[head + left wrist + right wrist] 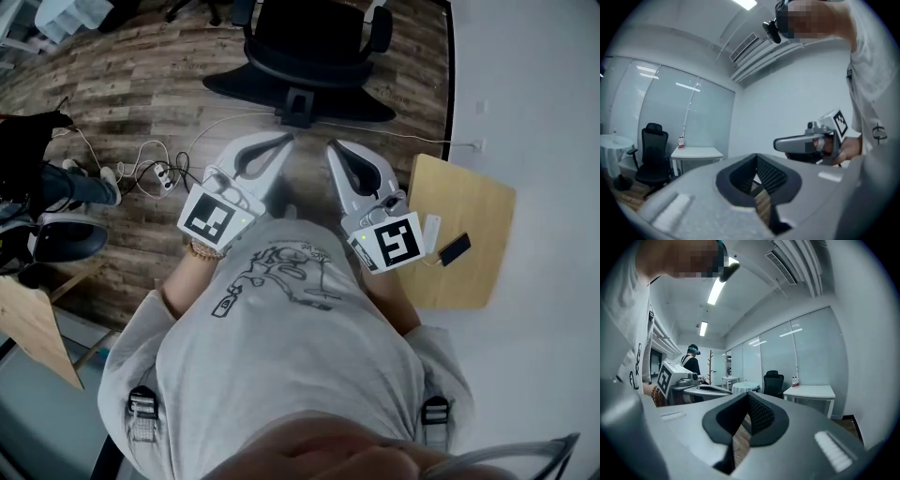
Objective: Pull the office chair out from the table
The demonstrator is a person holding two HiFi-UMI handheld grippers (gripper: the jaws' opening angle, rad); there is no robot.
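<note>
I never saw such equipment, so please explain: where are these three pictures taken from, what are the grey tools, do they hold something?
There is no robot: a person holds a two-jaw gripper in each hand. One picture comes from a camera on the person's head, looking down; the other two from cameras on the grippers. The left gripper and right gripper are shut and empty. A black office chair stands ahead on the wooden floor, untouched. A phone lies on the small wooden table.

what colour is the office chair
The office chair is black, clearest in the head view.
</note>
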